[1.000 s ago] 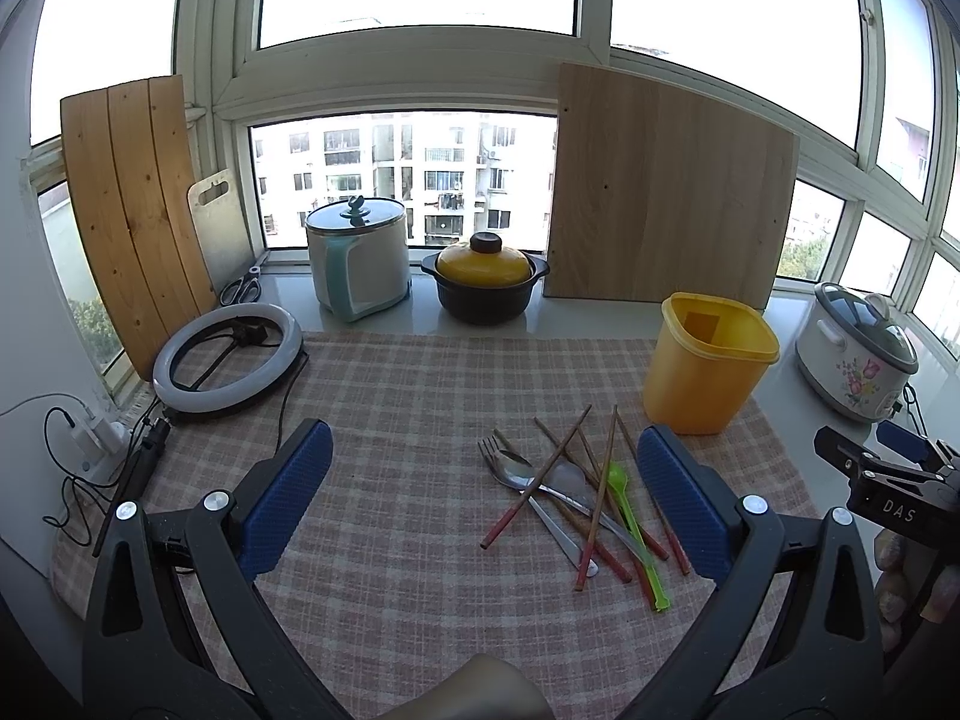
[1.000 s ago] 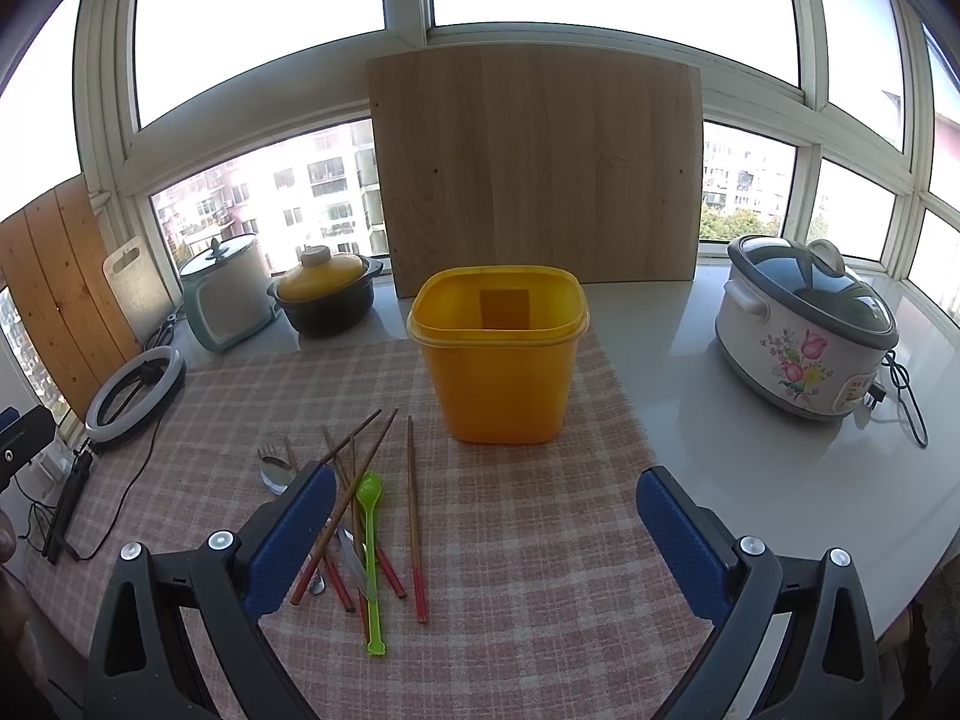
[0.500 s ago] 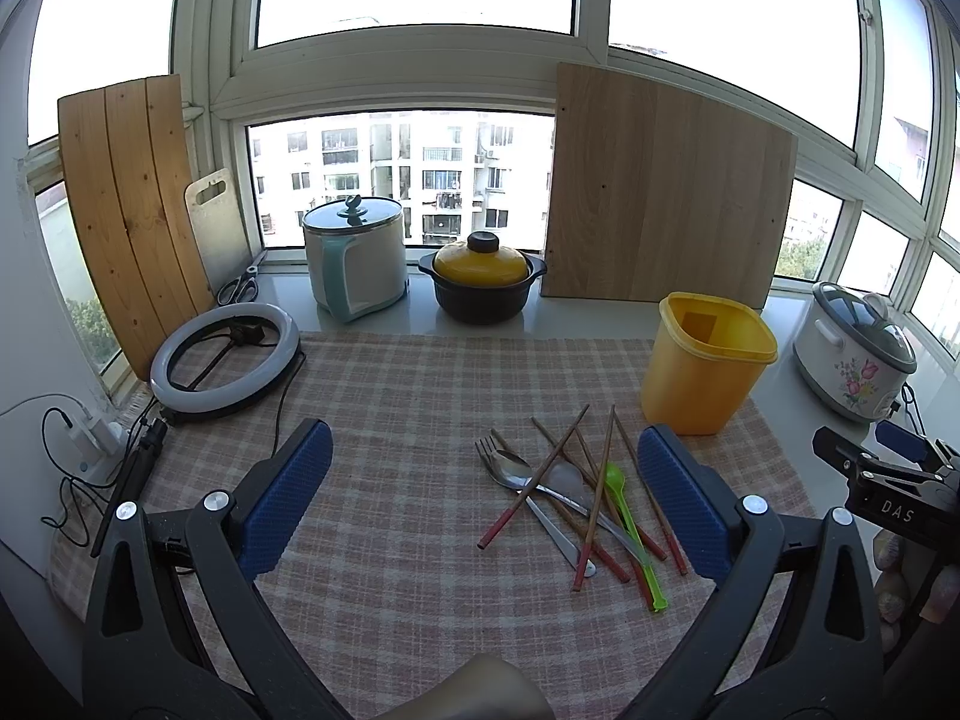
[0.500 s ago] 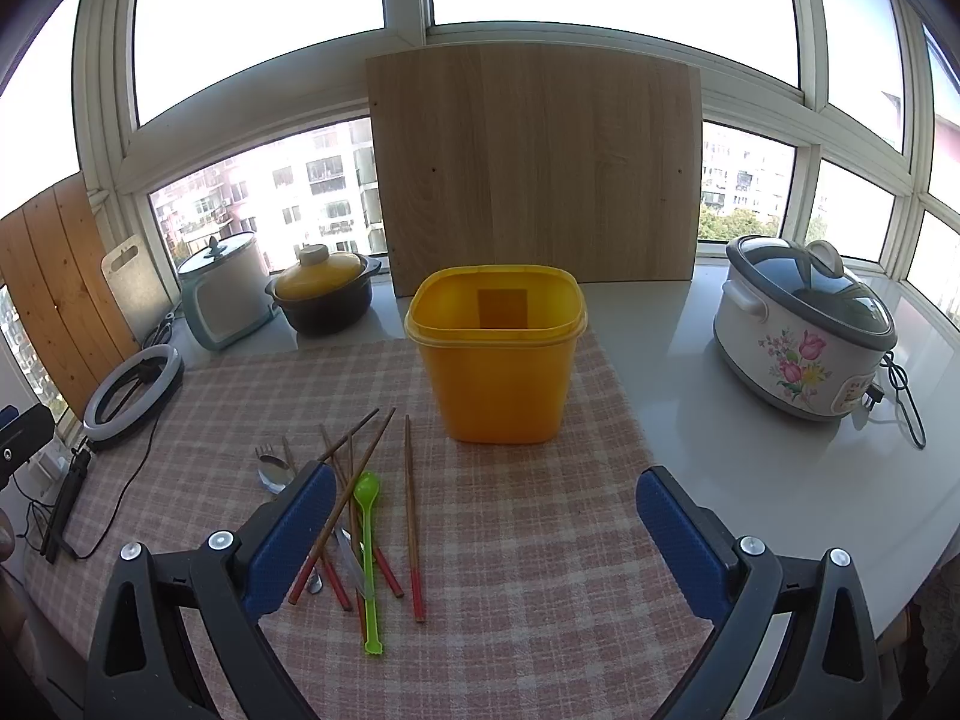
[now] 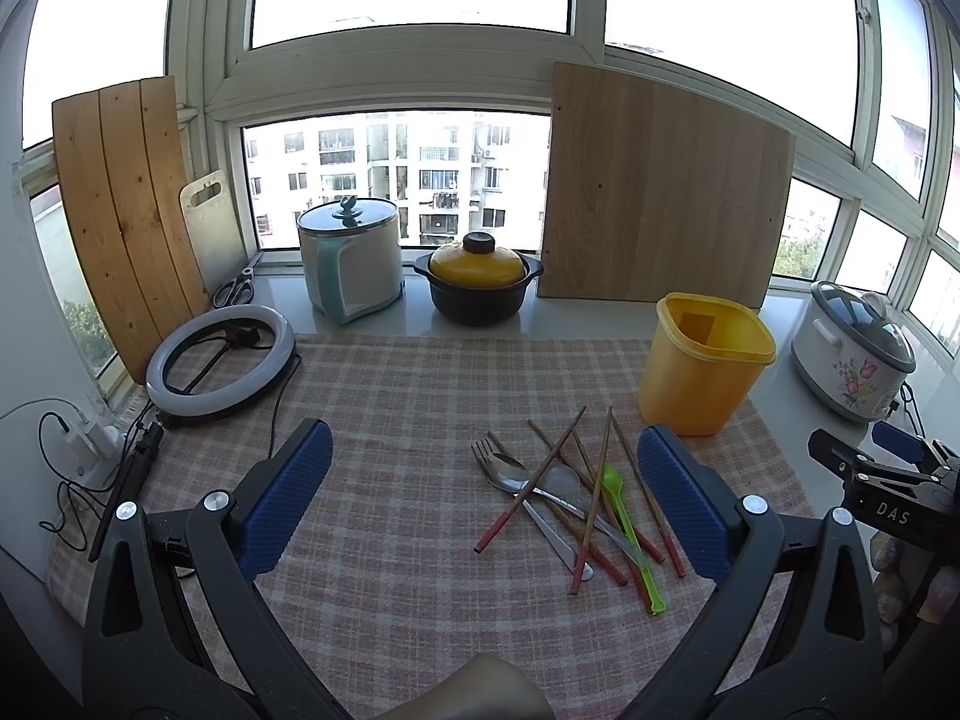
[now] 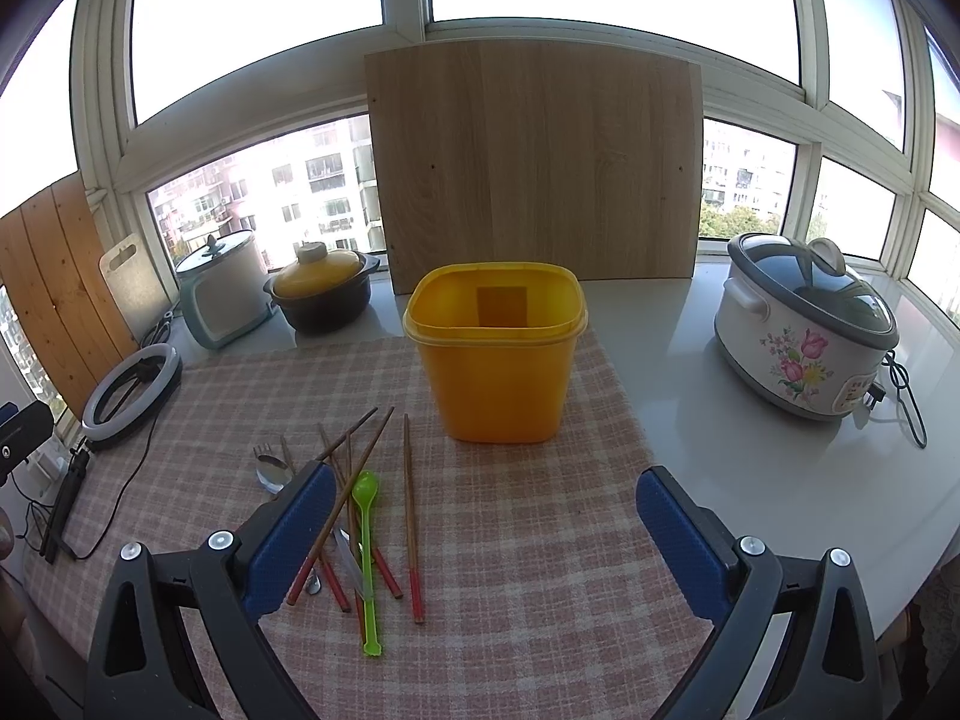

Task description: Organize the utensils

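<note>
A pile of utensils lies on the checked cloth: several red-tipped wooden chopsticks, a green plastic spoon, a metal fork and metal spoons. The pile also shows in the right wrist view, with the green spoon and chopsticks. An empty yellow plastic bin stands just behind the pile. My left gripper is open and empty above the cloth, left of the pile. My right gripper is open and empty in front of the bin, the pile by its left finger.
On the sill stand a white cooker, a black pot with yellow lid, a flowered rice cooker and a wooden board. A ring light with cables lies left on the cloth. The right gripper's body shows at right.
Both views have shifted very slightly. The utensils and the bin have not moved, and both grippers stay open.
</note>
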A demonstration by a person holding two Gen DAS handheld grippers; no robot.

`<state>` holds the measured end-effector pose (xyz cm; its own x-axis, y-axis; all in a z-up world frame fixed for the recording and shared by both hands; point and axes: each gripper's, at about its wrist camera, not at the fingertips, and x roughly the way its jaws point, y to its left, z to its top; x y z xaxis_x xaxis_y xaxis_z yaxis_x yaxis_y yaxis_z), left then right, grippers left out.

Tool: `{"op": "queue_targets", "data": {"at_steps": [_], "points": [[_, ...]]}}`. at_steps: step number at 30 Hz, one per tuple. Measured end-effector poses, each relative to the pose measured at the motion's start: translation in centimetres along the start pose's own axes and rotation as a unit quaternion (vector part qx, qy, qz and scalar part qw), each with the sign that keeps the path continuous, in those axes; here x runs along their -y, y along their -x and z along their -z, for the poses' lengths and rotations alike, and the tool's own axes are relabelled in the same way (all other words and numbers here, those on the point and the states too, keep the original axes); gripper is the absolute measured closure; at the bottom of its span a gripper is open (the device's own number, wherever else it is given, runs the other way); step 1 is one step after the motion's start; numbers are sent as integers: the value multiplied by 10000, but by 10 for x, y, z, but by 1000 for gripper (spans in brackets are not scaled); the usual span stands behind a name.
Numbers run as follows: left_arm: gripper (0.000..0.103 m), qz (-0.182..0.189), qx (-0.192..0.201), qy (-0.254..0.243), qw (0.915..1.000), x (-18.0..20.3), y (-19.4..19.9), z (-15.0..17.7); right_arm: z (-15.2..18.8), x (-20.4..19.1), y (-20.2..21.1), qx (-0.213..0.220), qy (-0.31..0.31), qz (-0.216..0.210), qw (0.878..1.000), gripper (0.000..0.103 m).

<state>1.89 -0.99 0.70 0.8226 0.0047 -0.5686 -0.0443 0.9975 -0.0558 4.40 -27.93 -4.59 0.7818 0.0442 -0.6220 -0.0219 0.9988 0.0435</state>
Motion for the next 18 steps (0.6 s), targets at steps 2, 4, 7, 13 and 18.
{"op": "queue_targets", "data": {"at_steps": [2, 4, 7, 13, 18], "points": [[0, 0, -8, -6, 10000, 1, 0, -1, 1, 1, -2, -14, -4, 3, 10000, 2], [0, 3, -5, 5, 10000, 0, 0, 0, 1, 2, -3, -15, -5, 0, 10000, 2], [0, 0, 0, -3, 10000, 0, 0, 0, 1, 1, -3, -17, -7, 0, 10000, 2], [0, -7, -7, 8, 10000, 1, -1, 0, 2, 1, -4, -32, 1, 9, 10000, 2], [0, -10, -31, 10, 10000, 2, -4, -1, 0, 0, -11, -59, 81, 38, 9999, 2]]}}
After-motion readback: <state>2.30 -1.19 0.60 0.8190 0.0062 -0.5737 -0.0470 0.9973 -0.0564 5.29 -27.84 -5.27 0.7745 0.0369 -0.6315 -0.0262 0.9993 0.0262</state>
